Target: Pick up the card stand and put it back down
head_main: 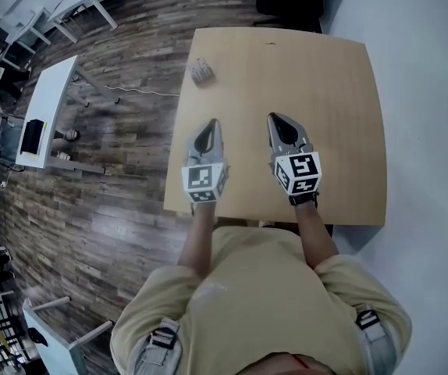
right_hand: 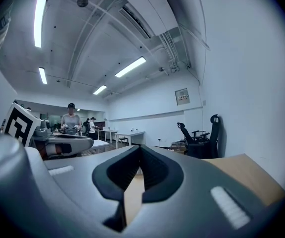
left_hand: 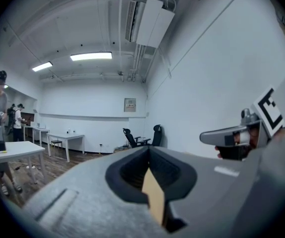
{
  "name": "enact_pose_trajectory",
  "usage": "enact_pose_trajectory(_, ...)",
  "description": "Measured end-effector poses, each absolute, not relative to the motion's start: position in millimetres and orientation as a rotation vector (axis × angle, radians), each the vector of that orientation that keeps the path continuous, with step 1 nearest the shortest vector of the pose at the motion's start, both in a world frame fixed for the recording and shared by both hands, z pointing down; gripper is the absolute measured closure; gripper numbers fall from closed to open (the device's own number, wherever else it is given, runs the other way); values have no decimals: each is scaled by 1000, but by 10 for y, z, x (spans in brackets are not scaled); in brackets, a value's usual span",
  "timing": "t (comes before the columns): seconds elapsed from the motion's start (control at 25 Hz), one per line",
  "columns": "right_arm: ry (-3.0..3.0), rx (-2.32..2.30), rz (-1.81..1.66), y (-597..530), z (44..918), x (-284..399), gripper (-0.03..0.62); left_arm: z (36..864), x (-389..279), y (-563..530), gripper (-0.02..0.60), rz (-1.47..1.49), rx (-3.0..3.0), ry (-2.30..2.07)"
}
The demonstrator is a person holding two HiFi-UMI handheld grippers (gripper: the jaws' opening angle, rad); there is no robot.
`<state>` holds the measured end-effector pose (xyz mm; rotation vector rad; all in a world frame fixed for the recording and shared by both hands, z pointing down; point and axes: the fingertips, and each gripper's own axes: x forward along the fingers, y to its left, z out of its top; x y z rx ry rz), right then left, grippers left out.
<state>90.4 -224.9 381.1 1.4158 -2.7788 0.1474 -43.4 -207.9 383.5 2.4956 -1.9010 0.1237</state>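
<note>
The card stand (head_main: 201, 70), a small grey object, sits near the far left corner of the light wooden table (head_main: 325, 84). My left gripper (head_main: 211, 122) hovers over the table's near left part, shut and empty. Beside it, my right gripper (head_main: 278, 118) is level too, its jaw tips together with nothing between them. Both point toward the far side, well short of the stand. In the left gripper view the left gripper (left_hand: 149, 150) shows its tips meeting, with the right gripper (left_hand: 230, 135) off to the side. The right gripper (right_hand: 140, 147) looks the same in its own view, beside the left gripper (right_hand: 67, 144). Neither gripper view shows the stand.
A white desk (head_main: 48, 108) stands on the wooden floor left of the table. Black office chairs (right_hand: 202, 138) stand against the far wall. People (right_hand: 71, 119) stand by white desks in the background. A white wall runs along the table's right side.
</note>
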Motion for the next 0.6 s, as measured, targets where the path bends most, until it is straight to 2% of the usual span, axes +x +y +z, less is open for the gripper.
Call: enact_pose_trajectory(0.6,-2796,1394,98,-1987,3706,974,589,3687,-396,-1776,580,88,2521,-1942)
